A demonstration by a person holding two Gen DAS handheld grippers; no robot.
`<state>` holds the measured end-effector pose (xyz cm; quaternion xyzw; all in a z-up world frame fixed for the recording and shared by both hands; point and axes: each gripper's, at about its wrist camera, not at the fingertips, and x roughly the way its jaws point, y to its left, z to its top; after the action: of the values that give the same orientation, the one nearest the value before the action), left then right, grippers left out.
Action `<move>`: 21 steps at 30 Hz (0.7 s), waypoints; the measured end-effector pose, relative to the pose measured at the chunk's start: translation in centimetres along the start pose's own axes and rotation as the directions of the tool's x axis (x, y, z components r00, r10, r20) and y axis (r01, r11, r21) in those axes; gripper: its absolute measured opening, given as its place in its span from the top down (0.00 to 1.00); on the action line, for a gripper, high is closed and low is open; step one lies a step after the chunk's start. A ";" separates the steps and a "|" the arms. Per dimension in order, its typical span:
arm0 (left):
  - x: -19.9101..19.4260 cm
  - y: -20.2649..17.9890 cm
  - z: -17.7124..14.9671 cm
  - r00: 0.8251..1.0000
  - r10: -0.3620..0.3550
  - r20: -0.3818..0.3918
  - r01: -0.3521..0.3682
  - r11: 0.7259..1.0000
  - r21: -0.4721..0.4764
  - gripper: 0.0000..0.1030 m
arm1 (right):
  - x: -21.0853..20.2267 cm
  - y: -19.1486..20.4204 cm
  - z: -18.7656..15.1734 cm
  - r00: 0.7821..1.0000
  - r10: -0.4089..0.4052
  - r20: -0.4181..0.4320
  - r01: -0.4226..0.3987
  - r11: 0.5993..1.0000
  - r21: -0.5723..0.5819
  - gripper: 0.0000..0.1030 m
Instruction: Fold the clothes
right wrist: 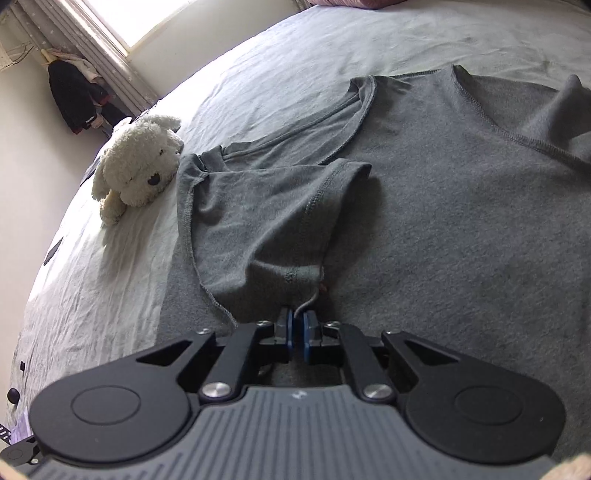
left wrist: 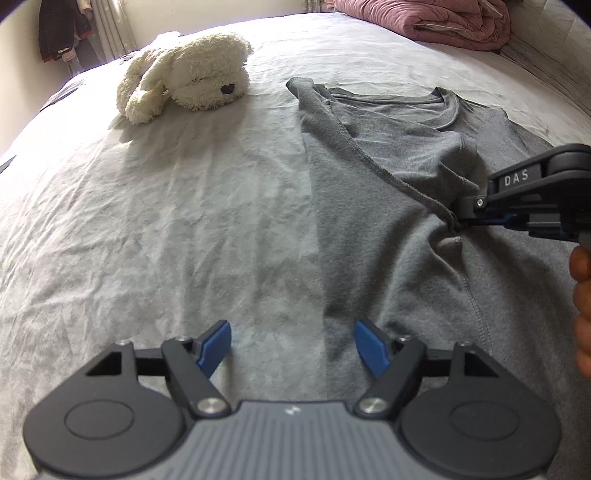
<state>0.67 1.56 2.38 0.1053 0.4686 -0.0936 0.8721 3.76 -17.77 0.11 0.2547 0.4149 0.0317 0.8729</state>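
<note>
The grey T-shirt (left wrist: 424,229) lies flat on the bed (left wrist: 147,221), collar away from me, its folded-in sleeve pinched at the tip by the right gripper (right wrist: 298,328)'s closed jaws, while the left gripper (left wrist: 291,345) hovers wide open over the shirt's left edge.

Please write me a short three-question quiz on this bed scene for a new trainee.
1. True or false: the left gripper is shut on the grey T-shirt.
2. Multiple choice: where does the plush dog lie? A) on the shirt's chest B) on the bedsheet beside the shirt's folded sleeve C) on the pink blanket
3. Short answer: what does the right gripper pinch?

Key
1. False: its jaws stand open above the sheet, right at the shirt's edge, with nothing between them.
2. B
3. A bit of the shirt's fabric at the base of the folded-in sleeve.
</note>
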 end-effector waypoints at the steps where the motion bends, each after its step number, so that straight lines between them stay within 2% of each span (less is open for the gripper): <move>1: 0.0 0.1 0.0 1.000 -0.001 0.000 0.001 1.000 0.001 0.26 | -0.1 0.0 0.1 1.000 0.004 0.007 -0.004 1.000 -0.001 0.92; 5: -0.3 0.5 0.0 1.000 -0.015 -0.006 0.015 1.000 -0.006 0.26 | -2.3 0.2 -0.5 1.000 -0.011 0.025 0.012 1.000 -0.021 0.78; 7: -0.5 0.8 0.1 1.000 -0.014 -0.003 0.013 1.000 -0.019 0.26 | -3.8 0.8 -1.6 0.999 -0.027 0.043 0.030 0.997 -0.072 0.76; 10: -0.9 1.2 0.1 1.000 -0.012 0.004 0.012 0.999 -0.035 0.26 | -6.0 2.0 -4.3 0.999 0.011 0.045 -0.002 0.983 -0.183 0.75; 14: -1.4 1.3 -0.3 1.000 -0.014 0.014 0.014 0.999 -0.038 0.26 | -6.8 4.1 -7.8 0.997 0.074 -0.011 -0.074 0.955 -0.286 0.75; 15: -1.5 1.3 -0.4 1.000 -0.014 0.016 0.014 0.999 -0.036 0.26 | -6.5 4.4 -8.4 0.999 0.048 -0.024 -0.053 0.953 -0.298 0.75; 17: -1.6 1.1 -0.8 1.000 -0.009 0.015 0.009 1.000 -0.023 0.26 | -5.8 5.0 -9.7 0.999 -0.004 -0.046 -0.011 0.946 -0.324 0.83; 20: -1.8 0.9 -1.6 1.000 0.001 0.017 -0.001 1.000 -0.002 0.26 | -6.3 5.5 -11.1 1.000 -0.022 -0.008 0.018 0.932 -0.361 0.97; 21: -1.8 0.8 -1.8 1.000 0.006 0.020 -0.006 1.000 0.005 0.26 | -6.4 5.4 -11.3 1.000 -0.023 -0.006 0.020 0.935 -0.353 0.97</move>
<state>-1.56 2.98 3.02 0.1082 0.4593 -0.0932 0.8767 -7.91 -10.06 1.27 0.0894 0.4094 0.0973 0.9027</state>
